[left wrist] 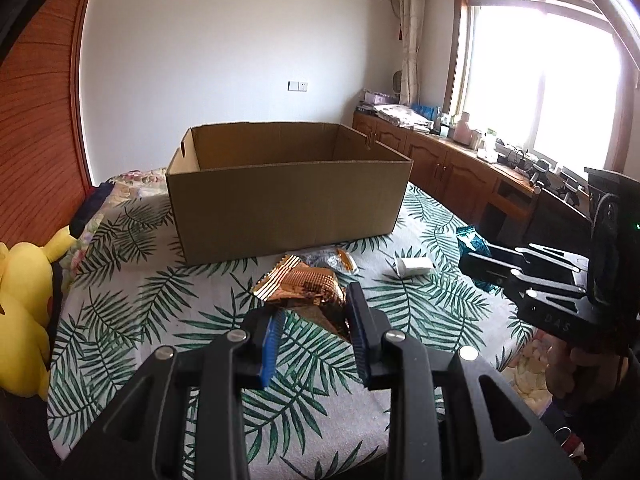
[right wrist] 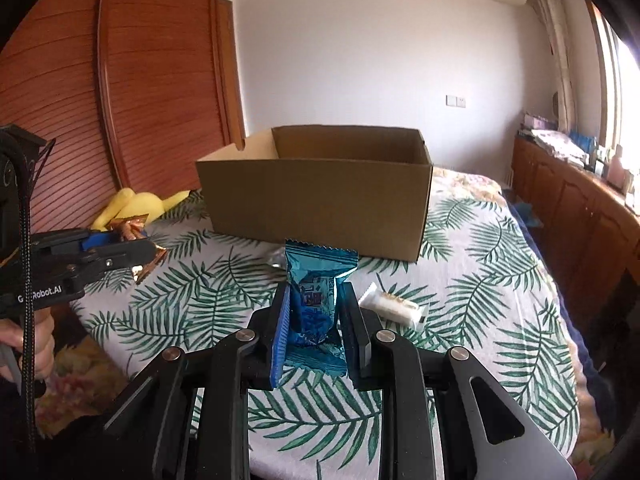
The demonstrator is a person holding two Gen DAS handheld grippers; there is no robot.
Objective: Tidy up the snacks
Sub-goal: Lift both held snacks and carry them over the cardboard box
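An open cardboard box [left wrist: 288, 204] stands on the leaf-print bed; it also shows in the right wrist view [right wrist: 320, 208]. My left gripper [left wrist: 314, 312] is shut on a copper foil snack packet [left wrist: 304, 292], held above the bed in front of the box; that packet also shows in the right wrist view [right wrist: 138, 236]. My right gripper [right wrist: 316, 308] is shut on a blue foil snack packet [right wrist: 316, 284], also held up before the box. In the left wrist view the right gripper [left wrist: 480, 264] sits at the right with the blue packet [left wrist: 474, 240] partly hidden.
A white wrapped bar [right wrist: 394, 306] lies on the bed right of the blue packet, also seen in the left wrist view [left wrist: 412, 266]. A clear-and-orange wrapper [left wrist: 340, 260] lies near the box front. A yellow plush toy [left wrist: 24, 300] sits at the left. Wooden cabinets [left wrist: 460, 168] run along the right.
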